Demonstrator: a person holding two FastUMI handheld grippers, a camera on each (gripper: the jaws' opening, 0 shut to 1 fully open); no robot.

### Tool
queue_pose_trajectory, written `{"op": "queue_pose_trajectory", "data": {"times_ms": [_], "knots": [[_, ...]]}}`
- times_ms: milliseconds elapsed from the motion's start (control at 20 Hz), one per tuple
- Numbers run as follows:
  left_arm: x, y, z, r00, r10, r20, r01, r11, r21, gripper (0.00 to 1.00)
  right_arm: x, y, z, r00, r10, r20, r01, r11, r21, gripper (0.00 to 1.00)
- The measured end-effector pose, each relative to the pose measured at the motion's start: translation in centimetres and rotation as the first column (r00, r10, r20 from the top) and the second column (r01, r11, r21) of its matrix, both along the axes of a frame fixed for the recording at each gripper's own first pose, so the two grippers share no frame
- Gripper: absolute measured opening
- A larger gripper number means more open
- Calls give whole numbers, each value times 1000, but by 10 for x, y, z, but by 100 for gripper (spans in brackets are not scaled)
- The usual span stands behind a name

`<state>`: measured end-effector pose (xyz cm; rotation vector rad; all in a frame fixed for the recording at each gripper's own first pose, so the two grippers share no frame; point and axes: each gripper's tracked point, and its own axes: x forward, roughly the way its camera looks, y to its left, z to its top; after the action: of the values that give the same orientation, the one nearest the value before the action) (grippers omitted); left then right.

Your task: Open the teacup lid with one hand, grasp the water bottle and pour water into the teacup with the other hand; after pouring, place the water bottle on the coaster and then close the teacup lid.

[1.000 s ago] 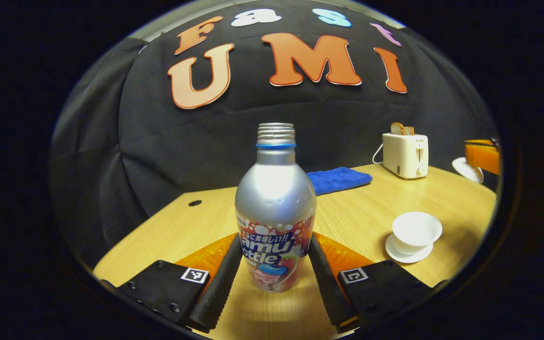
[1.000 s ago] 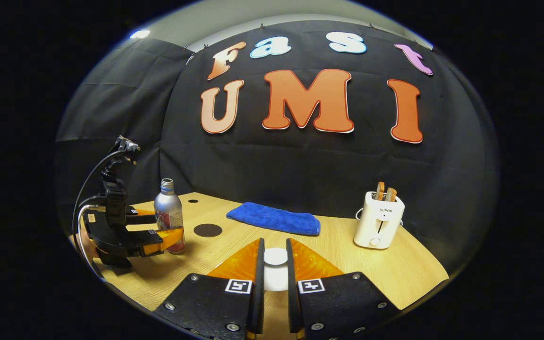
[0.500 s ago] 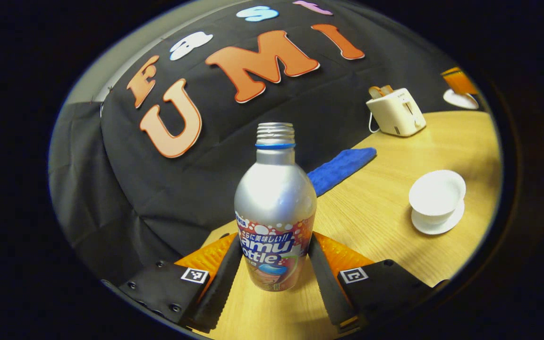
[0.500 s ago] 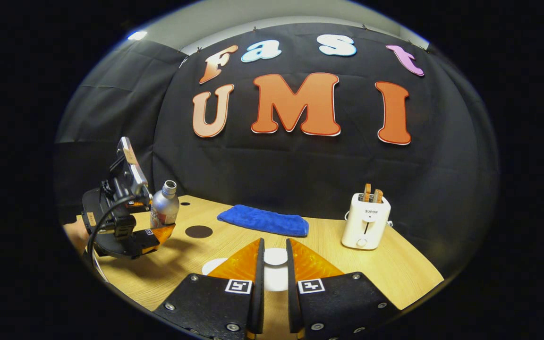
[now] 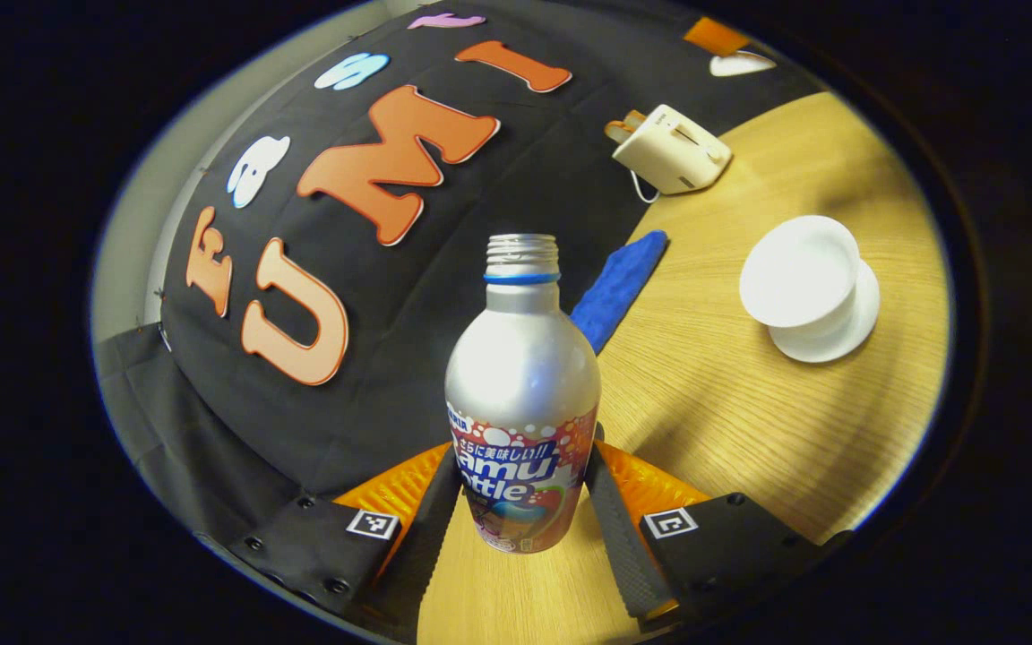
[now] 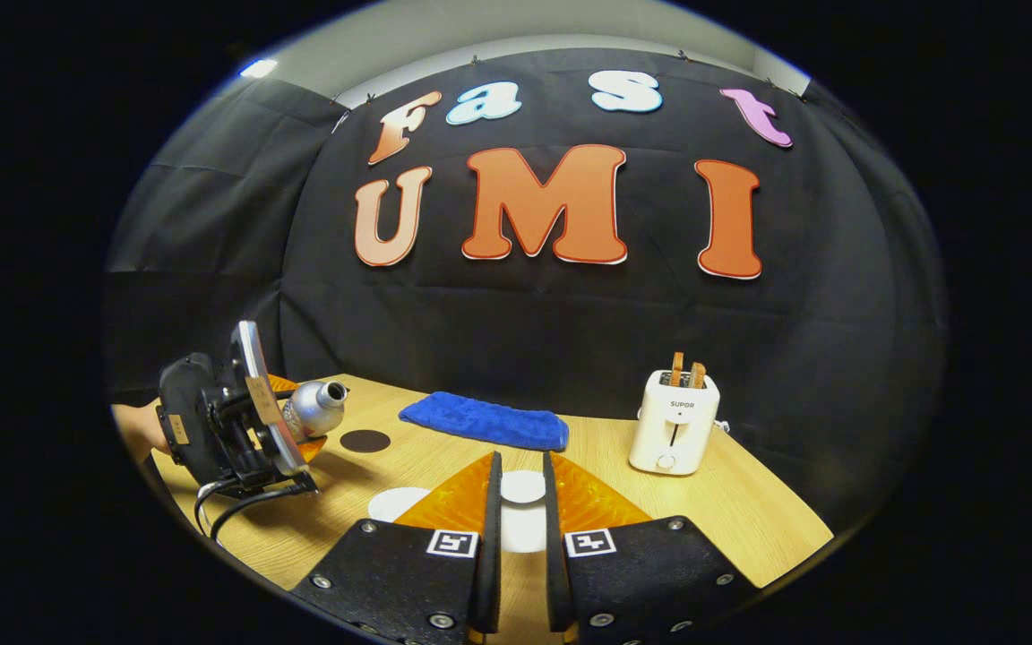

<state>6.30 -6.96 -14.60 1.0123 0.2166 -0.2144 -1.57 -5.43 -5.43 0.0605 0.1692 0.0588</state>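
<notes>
A silver water bottle [image 5: 521, 394] with an open threaded mouth is clamped between the fingers of my left gripper [image 5: 523, 470]. In the right gripper view the bottle [image 6: 314, 408] hangs above the table, tipped almost level, mouth pointing right. The white teacup [image 5: 801, 271] stands uncovered on its saucer [image 5: 843, 333], to the right of the bottle. My right gripper [image 6: 521, 502] is shut on the white teacup lid [image 6: 522, 488], held above the table. A dark round coaster [image 6: 365, 440] lies on the table beyond the bottle.
A blue folded cloth [image 6: 483, 421] lies at the back of the wooden table [image 6: 749, 511], by the black wall. A white toaster [image 6: 673, 421] with toast stands back right. A hand [image 6: 141, 428] holds the left gripper at the table's left edge.
The left gripper has lifted the bottle off the table and rolled it over toward the teacup, from upright to almost level. The right gripper still holds the lid, barely moved.
</notes>
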Motion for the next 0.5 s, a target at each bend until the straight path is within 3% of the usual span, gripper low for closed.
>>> {"op": "queue_pose_trajectory", "data": {"times_ms": [150,250,400,500], "knots": [[-1,-4,4,999,-41,16,39,995,93,80,-3,-4,-1,1000,-11,1,11,1000,-12,21],[0,-2,9,998,-59,28,54,987,151,84,-4,-7,-1,1000,-16,1,16,1000,-7,21],[3,-1,18,994,-98,56,81,964,251,80,-6,-12,-1,1000,-28,4,28,1000,-4,21],[4,-3,22,989,-129,66,102,946,309,84,-7,-14,-1,999,-33,4,33,999,-5,21]]}}
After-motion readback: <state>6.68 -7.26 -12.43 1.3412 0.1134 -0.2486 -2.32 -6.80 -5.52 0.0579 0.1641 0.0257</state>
